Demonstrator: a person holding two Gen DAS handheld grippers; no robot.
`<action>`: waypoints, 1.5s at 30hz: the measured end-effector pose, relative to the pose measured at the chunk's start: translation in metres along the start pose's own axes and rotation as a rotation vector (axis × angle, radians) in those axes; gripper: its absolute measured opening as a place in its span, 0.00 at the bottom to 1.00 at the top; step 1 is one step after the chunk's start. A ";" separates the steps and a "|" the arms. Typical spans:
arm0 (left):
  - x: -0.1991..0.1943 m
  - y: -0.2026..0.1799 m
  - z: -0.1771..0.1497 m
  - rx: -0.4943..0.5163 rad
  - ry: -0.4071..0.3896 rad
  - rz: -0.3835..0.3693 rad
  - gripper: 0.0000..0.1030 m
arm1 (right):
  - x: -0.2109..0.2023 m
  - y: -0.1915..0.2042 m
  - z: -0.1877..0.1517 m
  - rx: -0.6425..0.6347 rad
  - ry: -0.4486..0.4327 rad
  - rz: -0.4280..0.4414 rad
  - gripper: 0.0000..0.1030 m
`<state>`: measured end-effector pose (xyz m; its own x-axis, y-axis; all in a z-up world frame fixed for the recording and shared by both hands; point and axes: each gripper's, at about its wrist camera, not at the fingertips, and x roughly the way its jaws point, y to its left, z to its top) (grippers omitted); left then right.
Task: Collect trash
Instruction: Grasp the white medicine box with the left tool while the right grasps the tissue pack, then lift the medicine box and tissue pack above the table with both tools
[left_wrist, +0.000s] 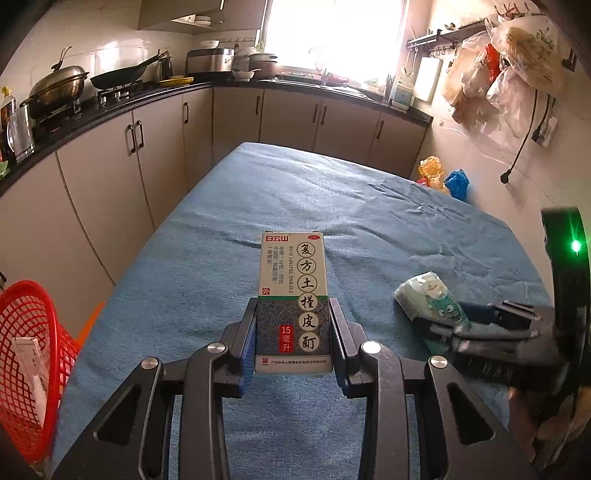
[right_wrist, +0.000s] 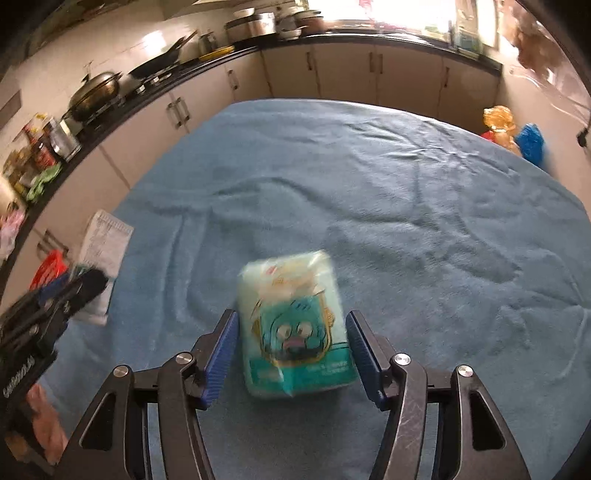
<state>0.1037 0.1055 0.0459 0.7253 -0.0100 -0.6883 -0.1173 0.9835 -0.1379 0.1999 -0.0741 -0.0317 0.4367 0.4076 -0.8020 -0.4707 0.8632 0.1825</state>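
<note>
My left gripper (left_wrist: 293, 306) is shut on a medicine box (left_wrist: 293, 295) with Chinese print and holds it above the blue cloth (left_wrist: 332, 206). The box also shows at the left of the right wrist view (right_wrist: 105, 243), held by the left gripper (right_wrist: 88, 280). A tissue pack (right_wrist: 295, 325) with a cartoon face lies on the cloth between the jaws of my right gripper (right_wrist: 291, 321). The jaws are open and stand on either side of the pack, with small gaps. In the left wrist view the pack (left_wrist: 424, 295) lies at the right with the right gripper (left_wrist: 480, 325) around it.
A red mesh basket (left_wrist: 26, 362) holding a white box stands at the table's left edge. Kitchen cabinets and a counter (left_wrist: 155, 92) with woks run along the left and back. Orange and blue bags (left_wrist: 443, 177) sit beyond the table's right side.
</note>
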 end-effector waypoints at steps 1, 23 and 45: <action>0.000 0.000 0.000 0.003 0.000 0.001 0.32 | 0.000 0.006 -0.002 -0.026 -0.005 -0.021 0.61; -0.005 -0.022 -0.011 0.080 -0.035 0.012 0.32 | -0.079 0.012 -0.060 0.133 -0.283 -0.040 0.42; -0.008 -0.026 -0.012 0.104 -0.045 0.010 0.32 | -0.077 0.019 -0.063 0.126 -0.284 -0.014 0.42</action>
<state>0.0929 0.0780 0.0467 0.7548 0.0060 -0.6560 -0.0554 0.9970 -0.0545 0.1094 -0.1080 -0.0018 0.6476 0.4470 -0.6171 -0.3724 0.8922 0.2554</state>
